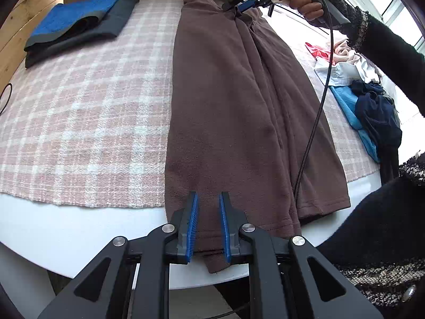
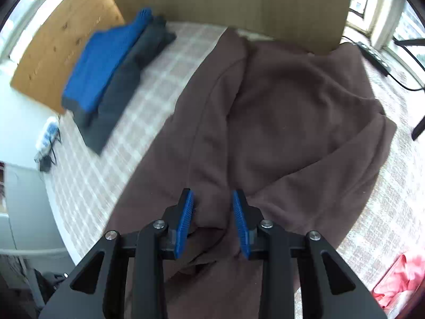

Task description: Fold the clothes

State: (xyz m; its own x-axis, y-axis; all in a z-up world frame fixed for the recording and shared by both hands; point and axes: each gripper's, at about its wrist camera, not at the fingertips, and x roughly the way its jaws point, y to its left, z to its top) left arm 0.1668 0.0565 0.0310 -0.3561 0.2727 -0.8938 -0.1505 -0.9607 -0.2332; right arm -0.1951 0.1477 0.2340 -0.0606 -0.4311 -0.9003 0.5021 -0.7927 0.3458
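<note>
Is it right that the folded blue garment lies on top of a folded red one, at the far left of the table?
No. The blue garment lies on a dark grey one, not red, as the left wrist view shows. The rest holds: folded, far left of the table.

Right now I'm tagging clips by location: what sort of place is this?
Probably a room in a home, set up for laundry folding. A brown garment lies spread on a pink plaid cloth, folded clothes are stacked beside it, and an unsorted pile waits near bright windows.
</note>
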